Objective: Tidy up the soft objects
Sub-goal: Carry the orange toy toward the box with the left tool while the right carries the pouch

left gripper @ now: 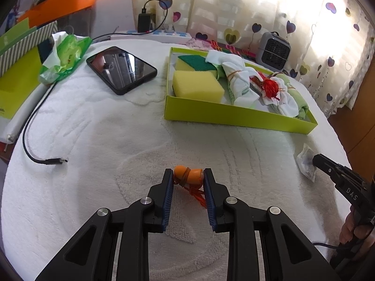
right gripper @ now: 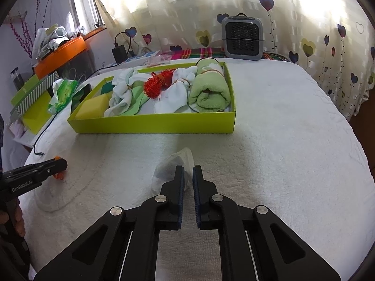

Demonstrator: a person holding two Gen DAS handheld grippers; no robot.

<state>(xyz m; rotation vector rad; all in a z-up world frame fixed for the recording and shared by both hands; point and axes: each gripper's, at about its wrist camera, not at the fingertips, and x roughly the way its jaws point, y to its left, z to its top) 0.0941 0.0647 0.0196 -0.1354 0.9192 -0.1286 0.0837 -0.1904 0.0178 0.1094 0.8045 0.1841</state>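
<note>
My left gripper (left gripper: 188, 175) is shut on a pair of orange foam earplugs (left gripper: 188, 175) with an orange cord, low over the white towel (left gripper: 93, 164). My right gripper (right gripper: 188, 172) is shut on a small clear plastic packet (right gripper: 172, 166) lying on the towel; the packet also shows in the left wrist view (left gripper: 305, 161). The lime-green box (right gripper: 152, 123) holds yellow sponges (left gripper: 198, 85), bundled white socks (right gripper: 175, 93), a red string coil (right gripper: 155, 85) and a rolled green cloth (right gripper: 209, 89).
A black phone (left gripper: 121, 70), a green tissue pack (left gripper: 63, 56) and a black USB cable (left gripper: 35, 140) lie at the left. A small grey fan (right gripper: 242, 38) stands behind the box. A striped box (left gripper: 21, 44) and an orange shelf (left gripper: 63, 4) are far left.
</note>
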